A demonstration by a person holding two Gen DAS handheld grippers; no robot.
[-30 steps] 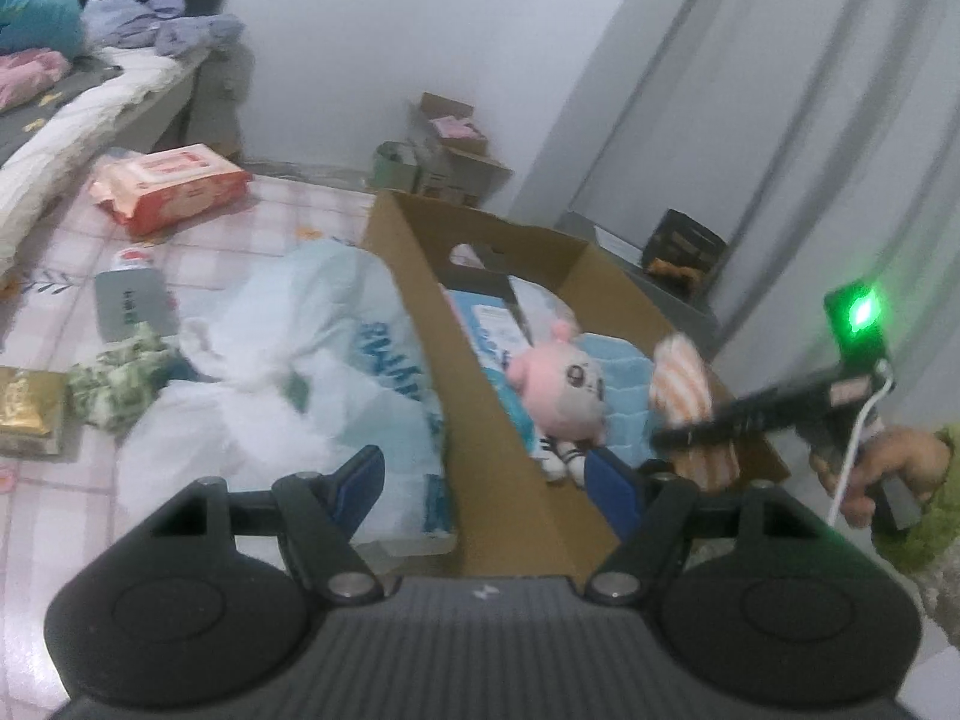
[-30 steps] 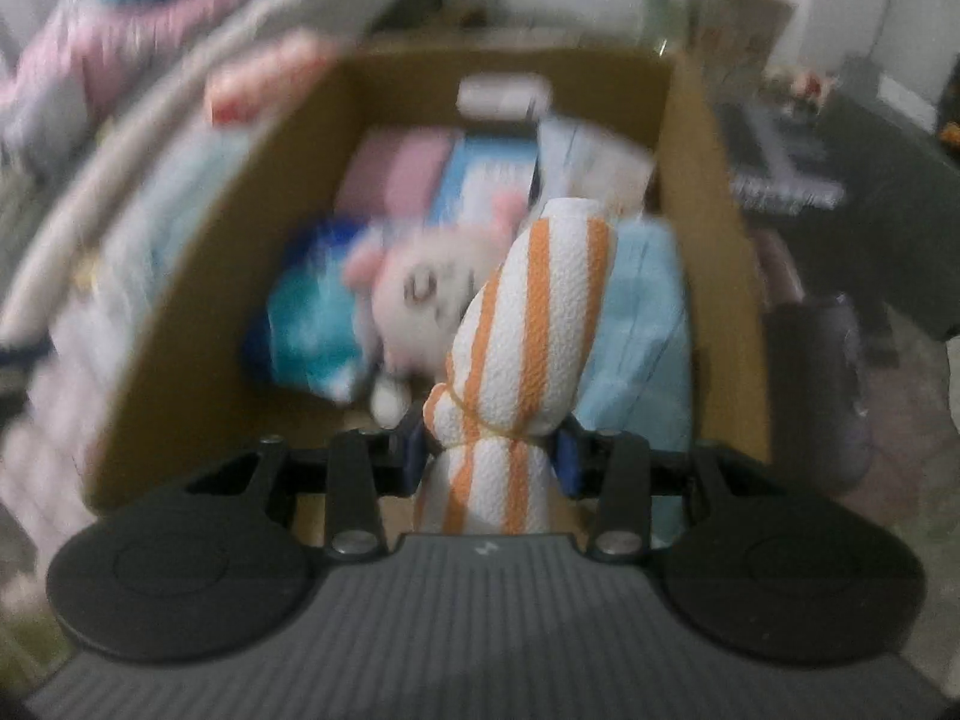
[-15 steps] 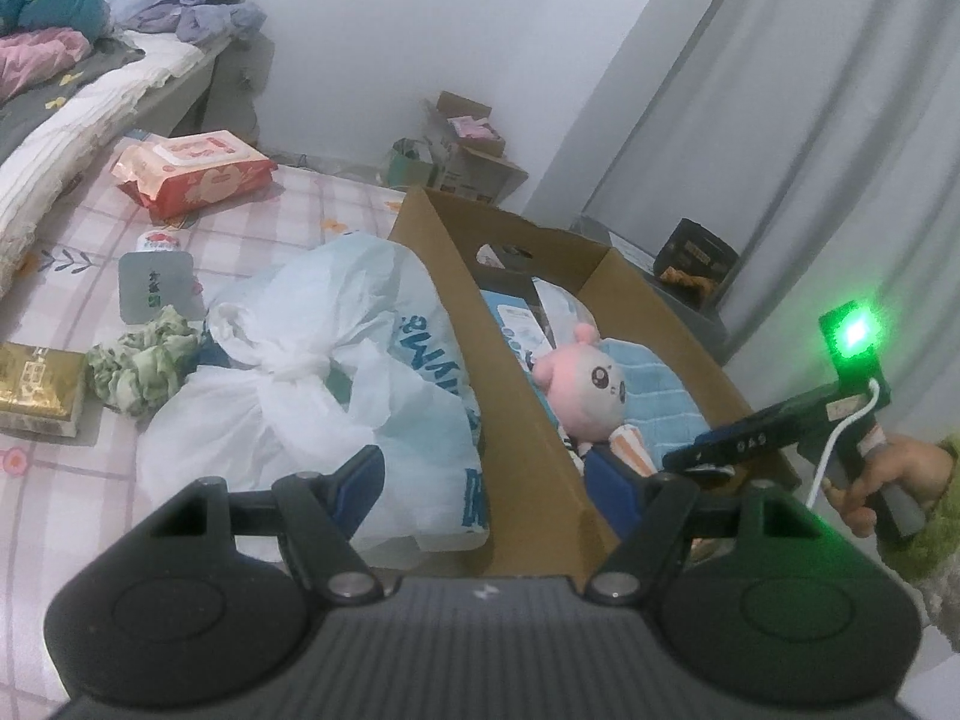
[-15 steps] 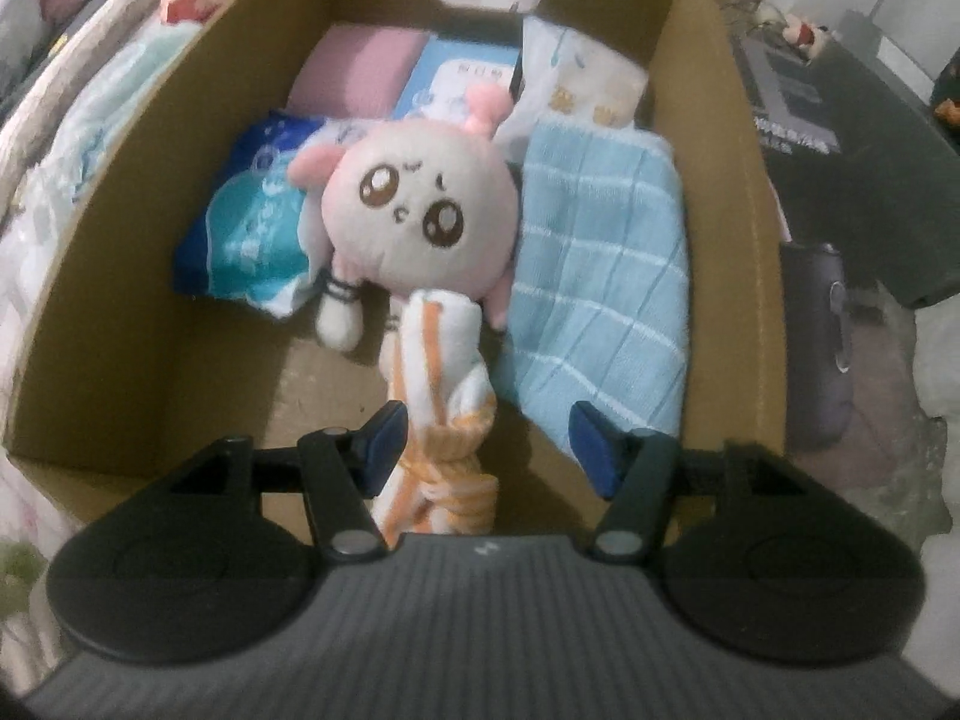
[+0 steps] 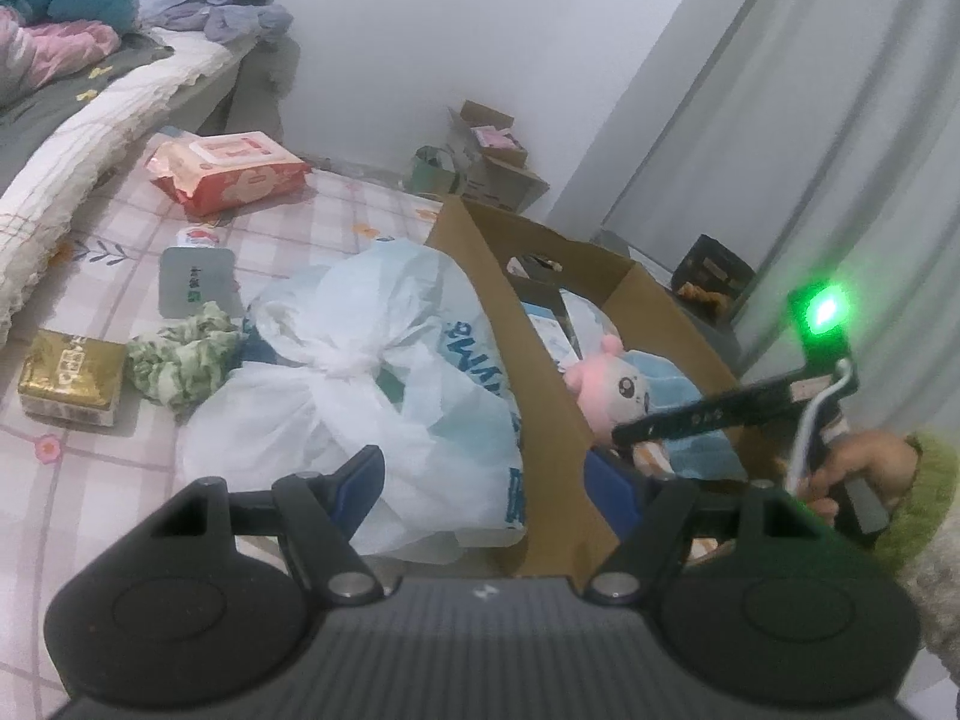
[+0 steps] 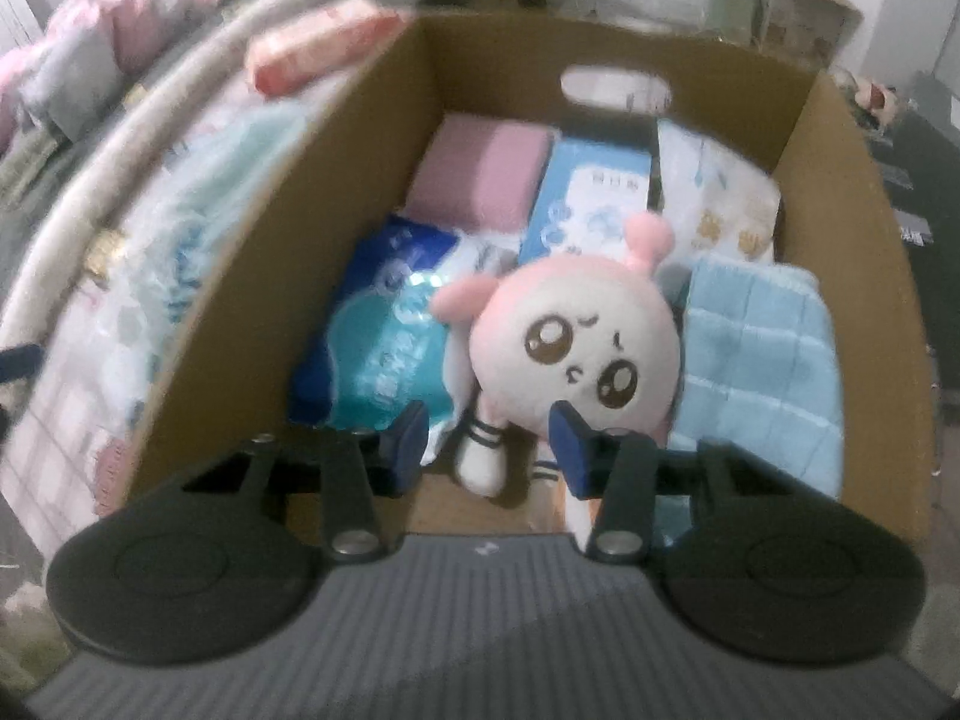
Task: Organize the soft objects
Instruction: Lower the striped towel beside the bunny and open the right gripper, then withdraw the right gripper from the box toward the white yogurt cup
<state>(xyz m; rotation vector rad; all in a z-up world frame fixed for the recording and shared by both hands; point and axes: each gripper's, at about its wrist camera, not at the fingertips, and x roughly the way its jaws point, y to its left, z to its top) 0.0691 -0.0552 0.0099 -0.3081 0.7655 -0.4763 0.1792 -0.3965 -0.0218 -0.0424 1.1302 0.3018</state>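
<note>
Right wrist view soft all over; outside the cardboard box (image 6: 864, 252) the bedding (image 6: 120, 60) and a pink-red pack (image 6: 324, 51) are smears, print unreadable

Orange-striped cloth (image 6: 579, 510): only a sliver shows, behind the right finger of the right gripper (image 6: 489, 444); the rest is hidden by the gripper body

Plush (image 6: 576, 354): lower body partly covered by the same finger

Left wrist view: box near wall hides the box floor; plush (image 5: 606, 381) shows head only

White plastic bag (image 5: 360, 384) covers part of the green patterned cloth (image 5: 180, 360)

Right hand (image 5: 852, 468) partly behind the left gripper (image 5: 486, 483) housing
</note>
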